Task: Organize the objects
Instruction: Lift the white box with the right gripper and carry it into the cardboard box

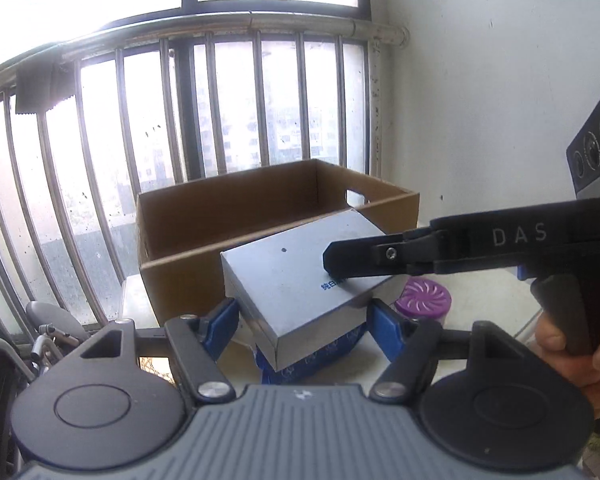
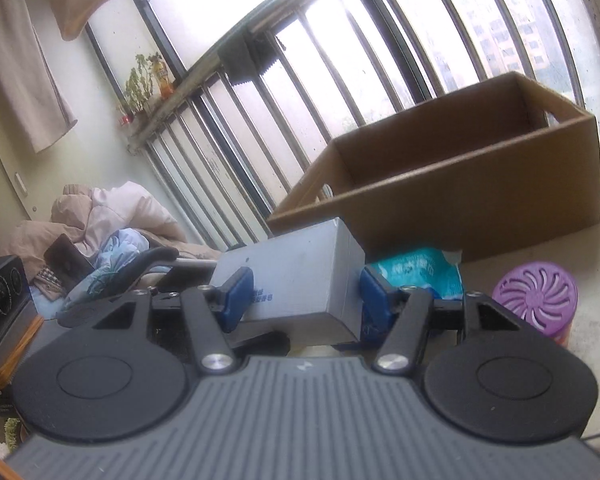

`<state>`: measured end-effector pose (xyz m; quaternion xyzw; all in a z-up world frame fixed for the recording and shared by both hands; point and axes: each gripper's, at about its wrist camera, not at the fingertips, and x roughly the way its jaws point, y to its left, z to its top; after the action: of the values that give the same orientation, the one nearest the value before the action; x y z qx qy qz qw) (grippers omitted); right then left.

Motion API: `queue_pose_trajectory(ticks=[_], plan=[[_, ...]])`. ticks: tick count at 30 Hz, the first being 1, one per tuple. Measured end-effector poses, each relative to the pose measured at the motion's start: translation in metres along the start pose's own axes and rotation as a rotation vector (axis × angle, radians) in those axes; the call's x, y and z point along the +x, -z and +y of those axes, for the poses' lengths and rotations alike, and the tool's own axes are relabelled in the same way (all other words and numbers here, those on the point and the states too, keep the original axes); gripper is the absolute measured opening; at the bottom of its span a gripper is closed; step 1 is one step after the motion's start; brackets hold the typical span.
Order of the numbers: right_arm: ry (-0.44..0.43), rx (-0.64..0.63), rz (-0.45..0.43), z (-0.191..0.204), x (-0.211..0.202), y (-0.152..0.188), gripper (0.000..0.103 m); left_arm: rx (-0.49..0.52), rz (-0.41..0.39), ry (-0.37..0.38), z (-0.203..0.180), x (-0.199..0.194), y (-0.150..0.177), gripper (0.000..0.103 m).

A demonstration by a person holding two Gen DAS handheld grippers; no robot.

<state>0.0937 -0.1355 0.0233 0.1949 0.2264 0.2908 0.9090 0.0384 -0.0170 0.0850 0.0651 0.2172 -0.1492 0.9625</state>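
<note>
A: The grey box [image 2: 296,280] is sitting between the blue pads [image 2: 236,294] of the right tool [image 2: 304,298], which is clamping it at its sides, lifted clear of the counter [image 2: 596,320].

B: And the left tool [image 1: 304,320]?

A: Its blue pads [image 1: 384,326] are flanking the box's near corner [image 1: 296,292] from below; whether they are pressing on it I cannot tell. In that view the right tool [image 1: 340,260] is reaching in from the right, a finger lying across the box's top, a hand [image 1: 572,352] gripping its handle.

B: What is lying beyond the tools?

A: An open cardboard carton [image 2: 460,184] is standing just ahead of both. A purple round container [image 2: 536,296] is sitting right of the right tool, and a teal packet [image 2: 416,276] is lying behind its right pad, in front of the carton.
</note>
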Motion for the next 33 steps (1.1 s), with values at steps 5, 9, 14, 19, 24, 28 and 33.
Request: queue_pose_trajectory(ticks=[5,9,14,19,24,28,33], plan=[[-0.04,-0.062,-0.031,0.011,0.01,-0.055,0.059,0.001,-0.07,-0.029,0.017,0.0,-0.044,0.074],[-0.069,-0.097,-0.032,0.011,0.027,-0.106,0.059,-0.014,-0.069,-0.06,0.036,0.023,-0.082,0.074],[-0.1,-0.046,0.048,-0.009,0.078,-0.171,0.059,-0.03,-0.006,-0.09,0.062,0.077,-0.12,0.074],[-0.073,0.042,0.185,-0.047,0.148,-0.209,0.059,-0.042,0.163,-0.105,0.088,0.153,-0.14,0.074],[-0.025,0.143,0.33,-0.094,0.213,-0.212,0.059,-0.11,0.358,-0.068,0.115,0.223,-0.139,0.074],[-0.012,0.236,0.424,-0.13,0.255,-0.206,0.059,-0.117,0.47,-0.077,0.126,0.266,-0.132,0.074],[0.012,0.307,0.507,-0.158,0.292,-0.191,0.06,-0.079,0.572,-0.098,0.13,0.303,-0.125,0.074]])
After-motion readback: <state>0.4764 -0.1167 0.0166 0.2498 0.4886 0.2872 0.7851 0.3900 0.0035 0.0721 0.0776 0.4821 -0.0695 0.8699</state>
